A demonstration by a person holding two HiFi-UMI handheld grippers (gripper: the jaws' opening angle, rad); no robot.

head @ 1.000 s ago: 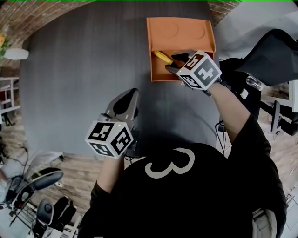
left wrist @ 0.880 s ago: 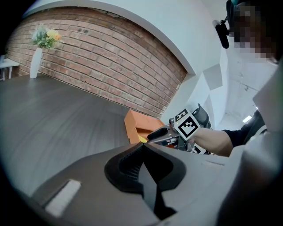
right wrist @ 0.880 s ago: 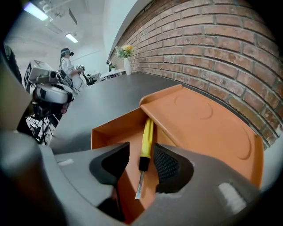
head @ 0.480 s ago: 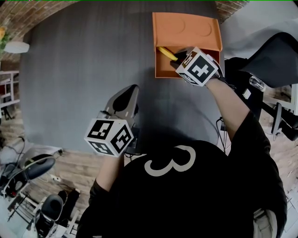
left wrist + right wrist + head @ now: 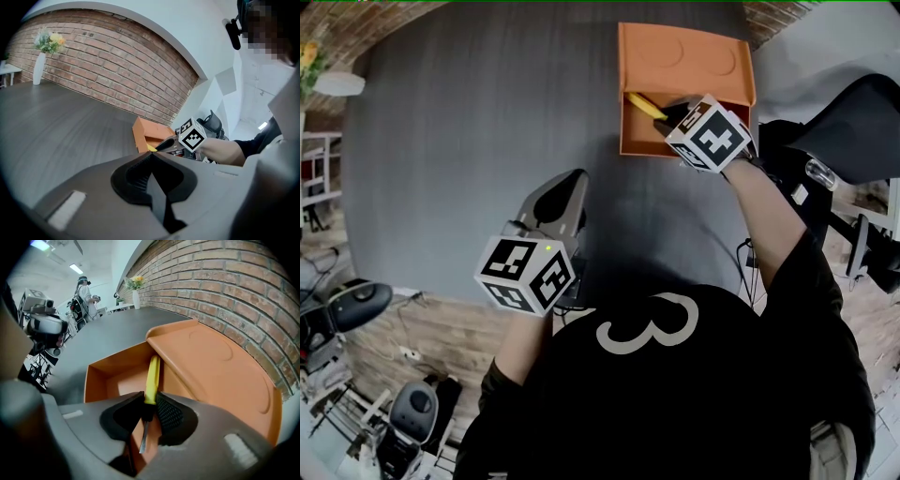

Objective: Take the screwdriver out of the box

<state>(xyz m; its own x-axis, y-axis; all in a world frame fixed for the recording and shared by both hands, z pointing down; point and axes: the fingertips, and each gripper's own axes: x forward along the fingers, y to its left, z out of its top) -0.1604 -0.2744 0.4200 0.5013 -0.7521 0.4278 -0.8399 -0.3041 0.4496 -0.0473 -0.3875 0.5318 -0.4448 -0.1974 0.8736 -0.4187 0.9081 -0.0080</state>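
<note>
An open orange box (image 5: 630, 136) stands on the dark table at the far right, its lid (image 5: 684, 52) folded back. A screwdriver (image 5: 644, 104) with a yellow handle lies slanted inside it. My right gripper (image 5: 673, 111) reaches down into the box. In the right gripper view its jaws are closing, and the pads (image 5: 166, 411) touch the screwdriver (image 5: 152, 376) on both sides at the black collar, with the metal tip pointing back between them. My left gripper (image 5: 570, 183) hovers over the table's near edge, shut and empty (image 5: 151, 157). From there the box (image 5: 142, 136) shows ahead.
The grey table (image 5: 469, 141) stretches left of the box. A black office chair (image 5: 848, 117) stands right of the table. A brick wall (image 5: 234, 282) runs behind the box, with a white vase of flowers (image 5: 39, 65) at the table's far end. A person (image 5: 85, 294) stands far off.
My right gripper's jaws have closed in from wide open onto the screwdriver inside the box, tilting a little. My left gripper has stayed where it was.
</note>
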